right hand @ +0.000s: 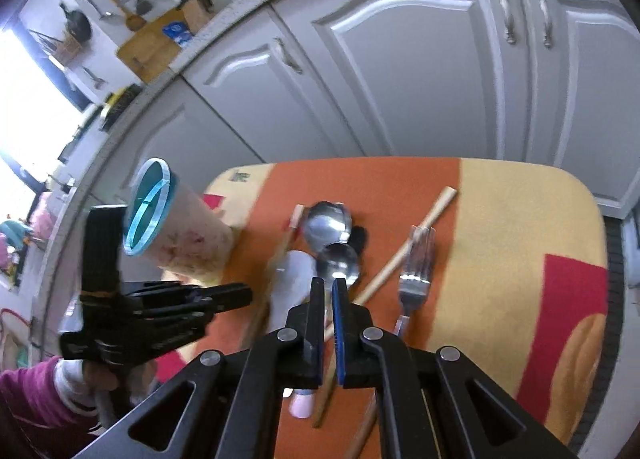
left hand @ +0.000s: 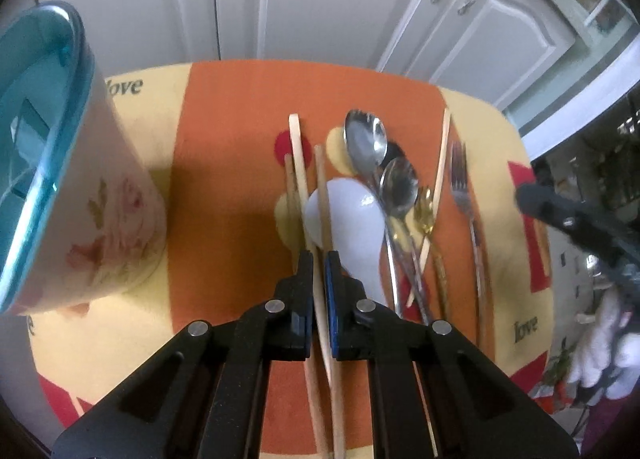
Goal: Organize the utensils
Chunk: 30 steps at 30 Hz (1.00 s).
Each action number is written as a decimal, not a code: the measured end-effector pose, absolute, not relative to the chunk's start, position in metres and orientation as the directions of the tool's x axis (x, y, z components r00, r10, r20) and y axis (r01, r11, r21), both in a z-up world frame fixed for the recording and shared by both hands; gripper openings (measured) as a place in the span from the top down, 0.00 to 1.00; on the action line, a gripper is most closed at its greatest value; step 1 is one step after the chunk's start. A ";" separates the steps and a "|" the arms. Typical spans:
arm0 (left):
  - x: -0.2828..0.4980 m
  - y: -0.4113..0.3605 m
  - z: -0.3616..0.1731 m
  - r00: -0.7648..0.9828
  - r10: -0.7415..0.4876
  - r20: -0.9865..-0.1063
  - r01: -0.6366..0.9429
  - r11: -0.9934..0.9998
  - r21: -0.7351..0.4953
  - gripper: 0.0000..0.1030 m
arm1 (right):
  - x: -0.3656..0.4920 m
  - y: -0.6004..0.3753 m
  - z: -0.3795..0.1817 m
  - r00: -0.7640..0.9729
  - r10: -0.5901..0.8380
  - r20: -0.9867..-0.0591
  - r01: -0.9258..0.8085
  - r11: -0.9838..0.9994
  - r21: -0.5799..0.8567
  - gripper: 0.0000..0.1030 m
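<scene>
Far left: tall floral holder [left hand: 80, 195] with a teal rim, upright on the orange and yellow mat [left hand: 232, 163], mouth unobstructed, well apart from the cutlery; no utensil visible inside it.

Centre: left gripper [left hand: 318, 259] clenched on a pale chopstick [left hand: 320, 299], pointing steeply down over the pile; a second chopstick [left hand: 322, 187] crossing right beside it, and impossible to say whether caught by the pads as well; far ends of both low against the white rice paddle [left hand: 352, 219], lifted or not hard to judge.

Right of that: two steel spoons [left hand: 366, 139] overlapping, a small gold utensil [left hand: 425, 207] and another chopstick [left hand: 440, 163] tangled alongside, then a fork [left hand: 460, 183] lying apart on the mat; all of these loose and unsorted.

Far right: right gripper [right hand: 328, 287] squeezed shut, held above the spoons, nothing evidently between its pads.

Step in hand, by judgement: picking up the chopstick for the holder; task barely begun.

Next move: lift clear of the paddle without dragging the crossing stick; swing left over the teal rim; tip the chopstick nearer upright; lower into the mouth before letting go; keep the holder from being knocked over.
</scene>
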<state>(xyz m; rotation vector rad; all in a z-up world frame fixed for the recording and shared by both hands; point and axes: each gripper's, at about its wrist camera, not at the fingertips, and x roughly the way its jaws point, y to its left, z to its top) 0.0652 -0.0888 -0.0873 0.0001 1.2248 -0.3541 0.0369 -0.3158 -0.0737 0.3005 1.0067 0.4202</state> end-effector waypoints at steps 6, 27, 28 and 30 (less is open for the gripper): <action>0.075 -0.100 -0.087 0.299 -0.256 -0.919 0.287 0.943 -0.169 0.75 | 0.053 -0.331 -0.101 0.434 0.376 -0.819 -0.126 0.925 0.358 0.96; 0.102 -0.112 -0.108 0.237 -0.236 -0.942 0.312 0.937 -0.156 0.75 | 0.097 -0.337 -0.134 0.370 0.526 -0.766 -0.253 0.850 0.462 0.62; 0.103 -0.113 -0.108 0.239 -0.236 -0.942 0.312 0.937 -0.155 0.75 | 0.098 -0.334 -0.134 0.370 0.521 -0.769 -0.265 0.853 0.450 0.62; 0.104 -0.115 -0.108 0.238 -0.233 -0.943 0.311 0.938 -0.153 0.75 | 0.098 -0.329 -0.133 0.385 0.514 -0.767 -0.292 0.856 0.427 0.62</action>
